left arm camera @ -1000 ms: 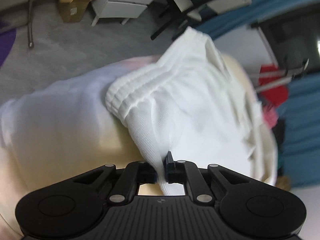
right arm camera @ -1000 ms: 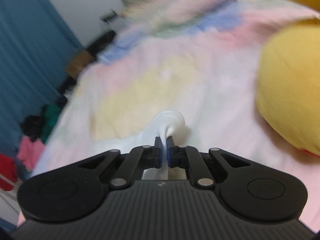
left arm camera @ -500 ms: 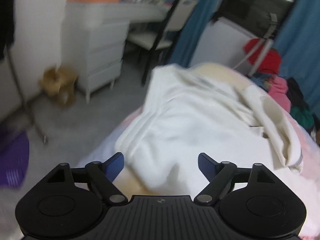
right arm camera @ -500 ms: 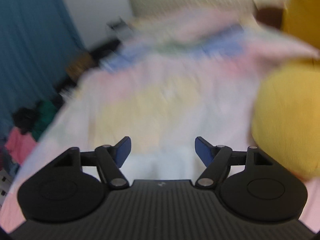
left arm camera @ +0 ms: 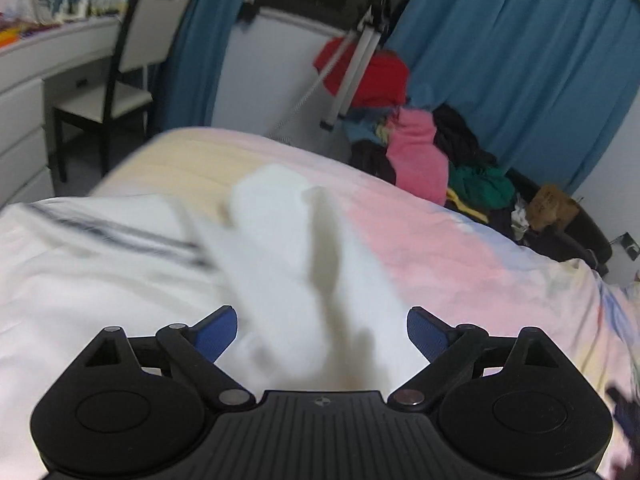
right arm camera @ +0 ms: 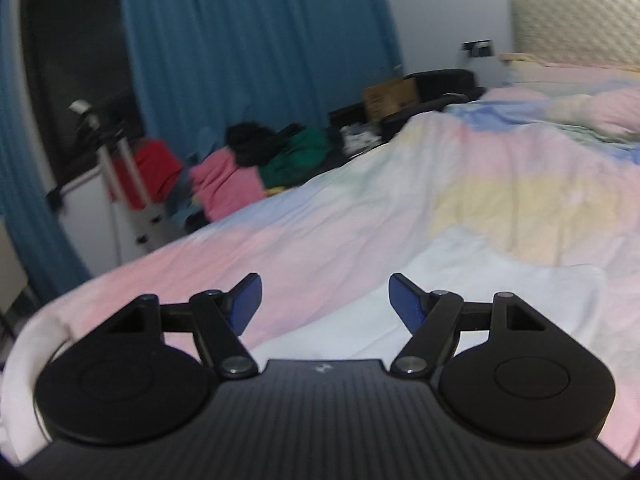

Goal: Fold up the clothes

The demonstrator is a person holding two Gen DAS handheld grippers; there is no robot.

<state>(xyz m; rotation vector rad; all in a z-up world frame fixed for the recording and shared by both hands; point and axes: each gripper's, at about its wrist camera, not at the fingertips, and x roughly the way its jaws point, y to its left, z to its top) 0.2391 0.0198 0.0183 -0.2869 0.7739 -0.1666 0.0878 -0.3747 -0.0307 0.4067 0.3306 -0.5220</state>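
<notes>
A white garment (left arm camera: pixel 280 248) lies bunched on the pastel bedspread (left arm camera: pixel 460 248), blurred by motion. A white cloth with dark stripes (left arm camera: pixel 100 240) lies to its left. My left gripper (left arm camera: pixel 322 334) is open and empty, just above the white garment. In the right wrist view a flat white piece (right arm camera: pixel 460 288) lies on the bedspread (right arm camera: pixel 360 220), and my right gripper (right arm camera: pixel 325 300) is open and empty above its near edge.
A heap of coloured clothes (left arm camera: pixel 420 152) lies beyond the bed by blue curtains (left arm camera: pixel 520 60); it also shows in the right wrist view (right arm camera: pixel 248 168). A chair (left arm camera: pixel 116 92) and white desk (left arm camera: pixel 24 80) stand at left. A tripod (left arm camera: pixel 352 60) leans nearby. The headboard (right arm camera: pixel 576 28) is far right.
Both grippers were shut on white cloth a second ago, then opened and let it go. Both have since swung up, so the room and curtains show.
</notes>
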